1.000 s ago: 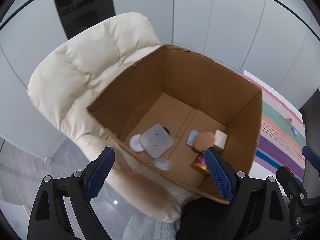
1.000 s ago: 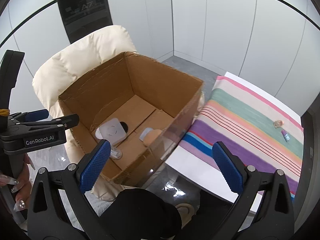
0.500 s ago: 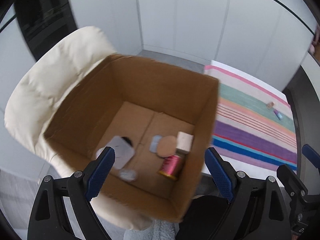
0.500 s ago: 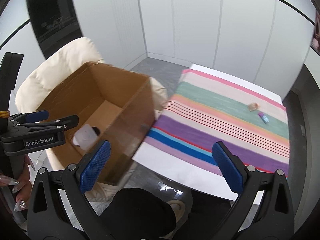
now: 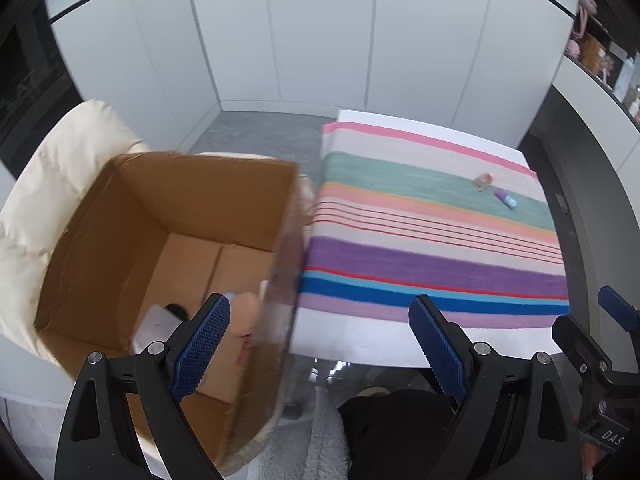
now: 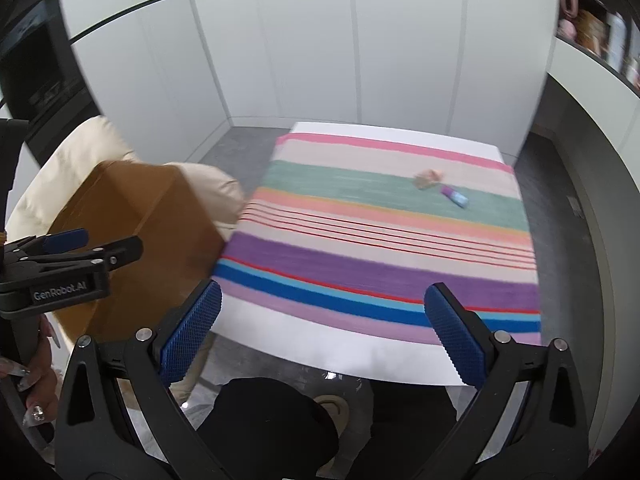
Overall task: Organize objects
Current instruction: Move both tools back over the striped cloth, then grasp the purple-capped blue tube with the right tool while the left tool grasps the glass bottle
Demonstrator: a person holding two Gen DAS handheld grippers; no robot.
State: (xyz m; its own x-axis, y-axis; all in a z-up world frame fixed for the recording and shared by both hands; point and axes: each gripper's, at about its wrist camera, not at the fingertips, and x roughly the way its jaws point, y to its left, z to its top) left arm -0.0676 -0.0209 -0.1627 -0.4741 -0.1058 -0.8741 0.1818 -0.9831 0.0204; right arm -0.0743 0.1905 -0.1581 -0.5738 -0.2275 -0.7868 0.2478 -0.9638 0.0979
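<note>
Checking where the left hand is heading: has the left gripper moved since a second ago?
Yes. The left gripper has swung right, away from the cardboard box and toward the striped tablecloth; its jaws are open and empty.

"GenRobot.AI" — left tool

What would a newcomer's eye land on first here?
The striped cloth covering the white table dominates, with a small peach object and a purple-and-blue object lying on its green band. To its left an open cardboard box sits on a cream padded chair.
</note>
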